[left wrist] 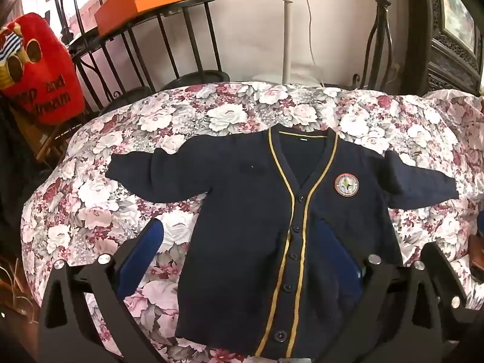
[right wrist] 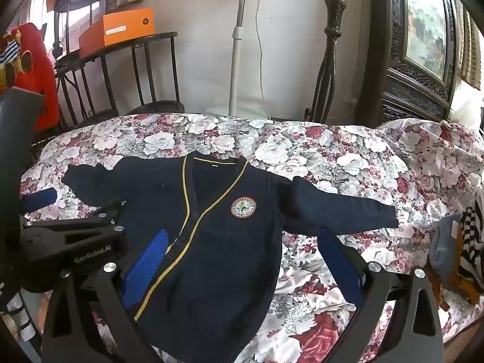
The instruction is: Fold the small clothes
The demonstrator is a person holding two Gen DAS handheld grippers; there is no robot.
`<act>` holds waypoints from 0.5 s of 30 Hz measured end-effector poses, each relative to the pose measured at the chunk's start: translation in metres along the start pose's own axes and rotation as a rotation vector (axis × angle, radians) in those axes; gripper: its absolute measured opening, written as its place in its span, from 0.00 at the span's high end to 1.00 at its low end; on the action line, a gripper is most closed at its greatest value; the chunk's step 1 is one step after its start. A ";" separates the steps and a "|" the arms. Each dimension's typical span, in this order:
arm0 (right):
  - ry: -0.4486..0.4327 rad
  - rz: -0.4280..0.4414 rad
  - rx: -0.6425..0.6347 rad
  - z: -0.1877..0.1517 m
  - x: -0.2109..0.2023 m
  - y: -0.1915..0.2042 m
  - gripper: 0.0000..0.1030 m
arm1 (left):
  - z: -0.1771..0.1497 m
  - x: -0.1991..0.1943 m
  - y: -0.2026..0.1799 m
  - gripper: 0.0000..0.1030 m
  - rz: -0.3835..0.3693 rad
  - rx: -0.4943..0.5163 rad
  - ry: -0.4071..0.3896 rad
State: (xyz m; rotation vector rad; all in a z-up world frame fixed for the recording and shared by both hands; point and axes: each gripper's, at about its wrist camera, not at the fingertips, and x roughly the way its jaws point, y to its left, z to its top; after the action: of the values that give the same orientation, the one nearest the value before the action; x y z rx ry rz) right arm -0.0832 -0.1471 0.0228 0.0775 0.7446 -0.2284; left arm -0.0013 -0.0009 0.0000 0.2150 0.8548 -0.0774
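Now cardigan [left wrist: 242, 227] spread flat, buttoned, on flowered bedcover [left wrist: 242, 106], sleeves out sideways. Left gripper [left wrist: 239, 254] above it, jaws wide apart, nothing held; cardigan body ahead between fingers. Right gripper [right wrist: 242, 260] likewise spread, empty, over cardigan's side nearest it.

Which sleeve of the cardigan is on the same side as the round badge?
The sleeve stretching toward the picture's right, past the badge. The other sleeve lies on the plain side of the cardigan, beyond the yellow-edged button line.
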 end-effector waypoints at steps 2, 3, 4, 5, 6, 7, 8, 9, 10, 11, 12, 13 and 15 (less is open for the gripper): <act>0.003 0.000 0.000 0.000 0.000 0.000 0.03 | -0.001 -0.001 0.000 0.04 0.008 -0.001 0.001; 0.003 -0.001 -0.001 0.000 -0.001 0.000 0.03 | 0.000 0.000 0.000 0.04 0.006 0.005 0.005; 0.002 -0.002 -0.003 0.000 -0.001 0.001 0.03 | 0.001 0.002 -0.001 0.04 0.011 0.016 0.017; 0.000 -0.004 -0.005 -0.001 -0.002 0.001 0.03 | 0.000 0.003 -0.002 0.04 0.013 0.018 0.018; -0.002 -0.005 -0.007 -0.001 -0.003 0.002 0.03 | -0.001 0.004 -0.002 0.04 0.012 0.018 0.018; -0.003 -0.006 -0.009 -0.001 -0.004 0.003 0.03 | -0.002 0.004 -0.002 0.04 0.014 0.022 0.015; -0.005 -0.008 -0.012 -0.002 -0.005 0.004 0.03 | -0.003 0.004 -0.001 0.04 0.012 0.019 0.016; -0.006 -0.009 -0.014 -0.003 -0.007 0.005 0.03 | -0.004 0.004 0.000 0.04 0.009 0.016 0.016; 0.013 0.003 0.004 0.000 0.001 0.000 0.03 | -0.004 0.003 0.002 0.04 0.006 0.012 0.016; 0.013 0.003 0.004 0.000 0.001 0.000 0.03 | -0.004 0.002 0.003 0.04 0.004 0.009 0.015; 0.013 0.003 0.004 0.000 0.001 0.000 0.03 | -0.003 0.003 0.004 0.04 0.001 0.005 0.017; 0.013 0.003 0.004 0.000 0.001 0.000 0.03 | -0.003 0.003 0.004 0.04 0.001 0.005 0.019; 0.013 0.003 0.005 0.000 0.000 0.000 0.03 | -0.004 0.004 0.006 0.04 0.003 0.004 0.020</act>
State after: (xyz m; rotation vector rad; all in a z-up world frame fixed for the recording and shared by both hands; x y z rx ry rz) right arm -0.0831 -0.1476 0.0226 0.0845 0.7571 -0.2272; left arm -0.0006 0.0056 -0.0041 0.2212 0.8745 -0.0743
